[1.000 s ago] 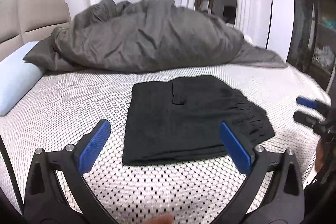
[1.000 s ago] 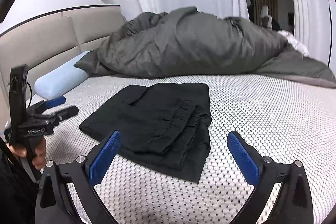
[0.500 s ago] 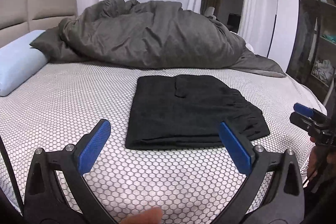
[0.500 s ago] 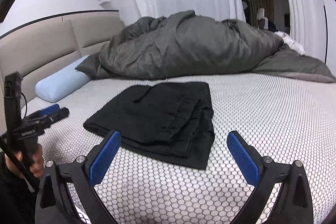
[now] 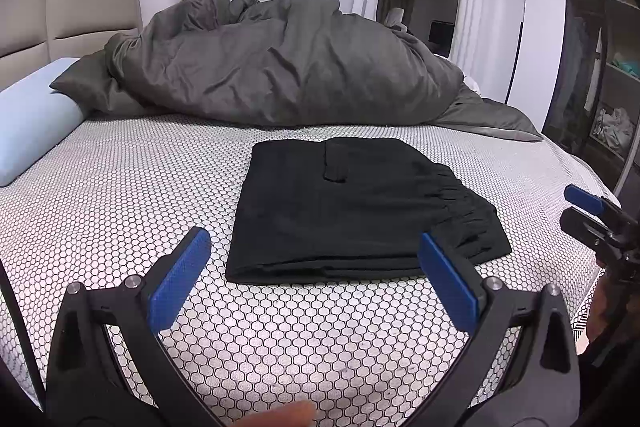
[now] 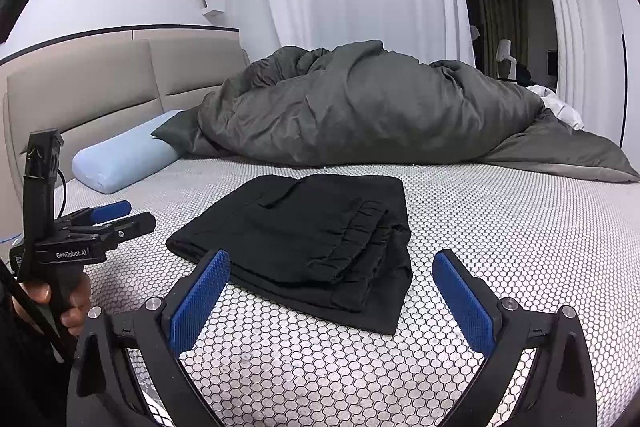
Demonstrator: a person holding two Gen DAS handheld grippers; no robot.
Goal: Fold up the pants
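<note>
A: Where do we stand? The pants (image 5: 352, 215) lie on the bed (image 5: 120, 187), already folded into a flat rectangle, in front of the duvet (image 5: 280, 67).

B: Both claws are off the cloth. Our left claw (image 5: 320, 279) is spread wide and empty, near the fold's front edge; our right claw (image 6: 332, 291) is also wide and empty, by the waistband corner.

A: Looks nearly done, we judge. If another fold is wanted, we should pinch both near corners at once, all layers together, and lift evenly so the stack doesn't slide.

B: And which way does it point?

A: From the left view its long axis runs left to right: the folded edge to the left toward the pillow (image 5: 28, 123), the gathered waistband (image 5: 460, 195) to the right.
</note>
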